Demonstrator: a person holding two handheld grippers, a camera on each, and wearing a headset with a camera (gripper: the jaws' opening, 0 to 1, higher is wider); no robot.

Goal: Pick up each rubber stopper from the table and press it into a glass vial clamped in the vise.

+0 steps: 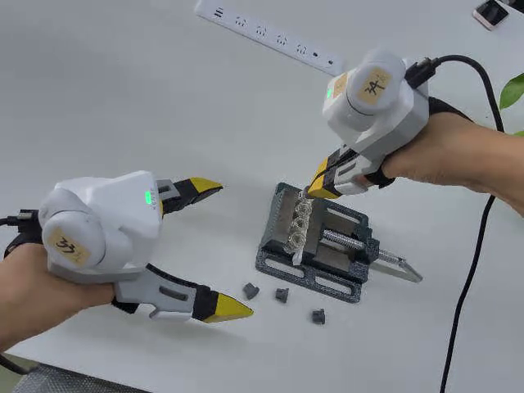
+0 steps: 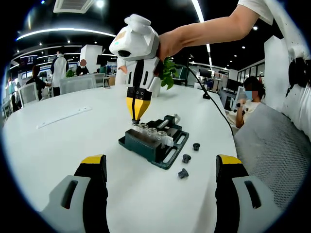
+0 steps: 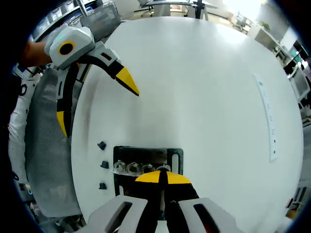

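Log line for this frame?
left gripper open, above table | right gripper shut, tips at end vial in vise | three stoppers loose on table

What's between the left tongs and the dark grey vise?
Nothing: bare white table there in the left gripper view; the three black rubber stoppers lie off to the side.

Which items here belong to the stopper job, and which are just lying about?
Job: vise, glass vials, three loose stoppers, left gripper, right gripper.
Lying about: power strip, plant leaf.
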